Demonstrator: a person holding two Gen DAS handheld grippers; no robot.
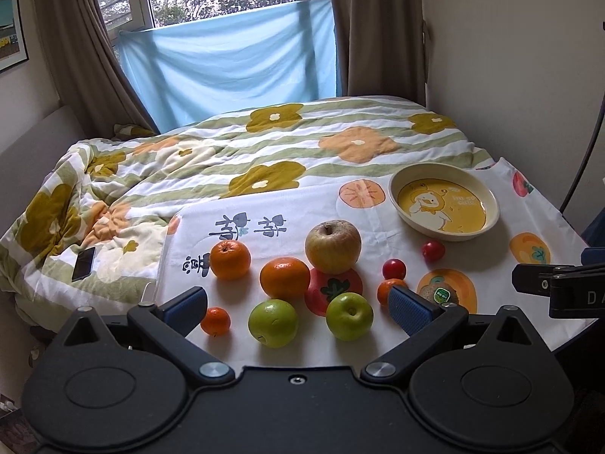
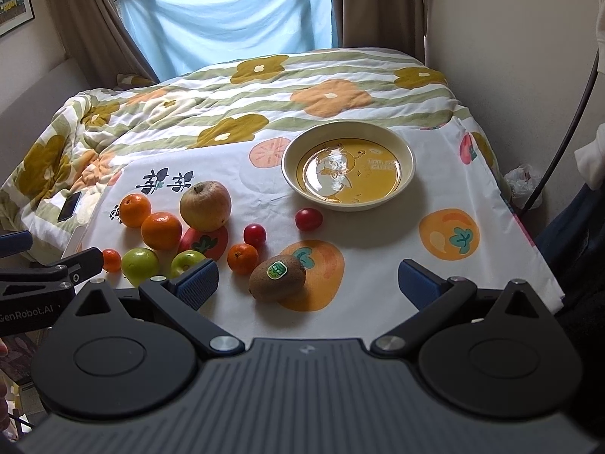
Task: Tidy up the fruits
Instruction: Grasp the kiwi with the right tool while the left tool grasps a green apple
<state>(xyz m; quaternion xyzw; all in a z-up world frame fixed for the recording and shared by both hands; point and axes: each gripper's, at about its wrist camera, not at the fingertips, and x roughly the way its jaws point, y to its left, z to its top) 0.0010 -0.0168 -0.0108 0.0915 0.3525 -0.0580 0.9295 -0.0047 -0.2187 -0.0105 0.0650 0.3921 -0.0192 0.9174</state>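
Loose fruit on the printed cloth, dish empty, both grippers hovering with jaws apart.

The kiwi (image 2: 277,277) lies near the cloth's near edge, directly ahead of the right gripper (image 2: 307,279); it looks light, fuzzy enough to grip, but probably soft, so a gentle pinch across its short middle seems safest. Toward the cloth's left edge sit two green apples (image 1: 273,322) (image 1: 349,316), three oranges (image 1: 284,277) (image 1: 230,259) (image 1: 214,321) and a big russet apple (image 1: 332,246): firm, smooth and round, likely to roll, best taken across the widest part. Two cherry tomatoes (image 2: 308,219) (image 2: 254,235) look thin-skinned and easy to crush. The duck-print dish (image 2: 406,174) stands at the far right of the cloth (image 2: 378,227). The left gripper (image 1: 297,304) holds nothing.
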